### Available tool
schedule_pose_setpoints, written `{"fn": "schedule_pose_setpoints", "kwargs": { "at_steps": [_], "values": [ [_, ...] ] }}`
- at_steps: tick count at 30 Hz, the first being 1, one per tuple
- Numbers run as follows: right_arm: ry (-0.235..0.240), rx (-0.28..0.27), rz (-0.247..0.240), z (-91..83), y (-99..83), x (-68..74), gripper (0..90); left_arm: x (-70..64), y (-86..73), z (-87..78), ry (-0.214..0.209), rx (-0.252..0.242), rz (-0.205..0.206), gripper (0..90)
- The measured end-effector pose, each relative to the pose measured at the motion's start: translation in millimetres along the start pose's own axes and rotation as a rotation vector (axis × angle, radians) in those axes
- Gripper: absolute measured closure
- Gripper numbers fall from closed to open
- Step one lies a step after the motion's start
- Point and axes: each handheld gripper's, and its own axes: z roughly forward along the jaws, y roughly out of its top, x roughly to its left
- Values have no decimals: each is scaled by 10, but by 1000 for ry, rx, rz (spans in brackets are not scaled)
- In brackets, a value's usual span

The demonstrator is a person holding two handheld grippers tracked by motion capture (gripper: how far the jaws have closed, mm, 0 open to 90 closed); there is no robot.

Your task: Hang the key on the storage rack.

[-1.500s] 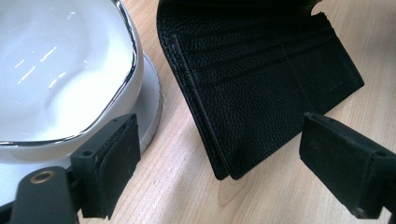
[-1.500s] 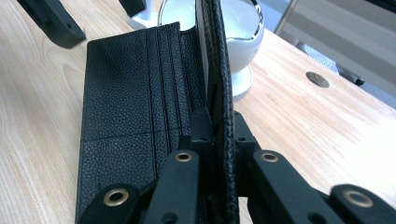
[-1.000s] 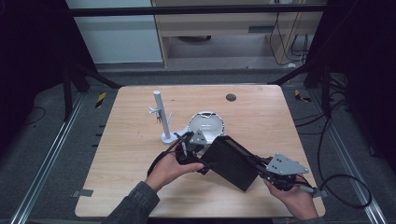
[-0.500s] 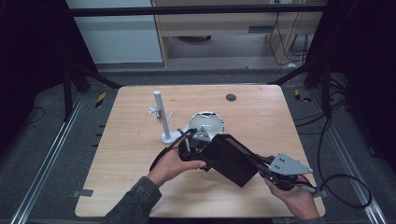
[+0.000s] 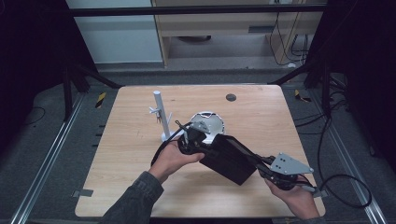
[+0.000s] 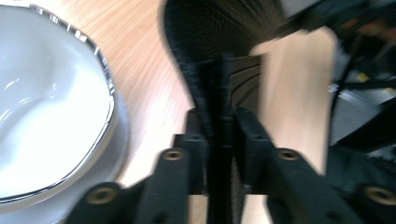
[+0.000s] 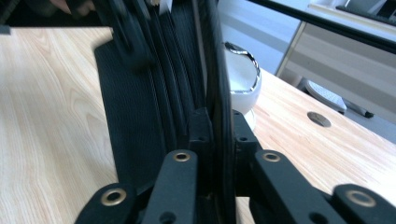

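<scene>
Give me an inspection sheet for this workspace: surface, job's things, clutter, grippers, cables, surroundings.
Surface: wooden table, light grain, with a small dark round disc near its far edge.
Job's things: black pouch, flat and ribbed, held between the two grippers above the table.
Clutter: white bowl with a shiny rim just beyond the pouch; white stand upright to its left.
Grippers: left gripper shut on one end of the pouch; right gripper shut on the opposite edge.
Cables: black cable trails off the table's right side.
Surroundings: dark frame bars, cabinet behind, metal floor rails.
</scene>
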Motion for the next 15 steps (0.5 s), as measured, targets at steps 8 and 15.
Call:
{"fn": "schedule_pose_setpoints", "kwargs": {
  "at_steps": [8, 15],
  "values": [
    [3, 80, 19, 76, -103, 38, 582, -210, 248, -189, 94, 51, 62, 807],
    [9, 150, 64, 169, -215, 86, 308, -156, 420, -414, 137, 55, 48, 807]
  ]
}}
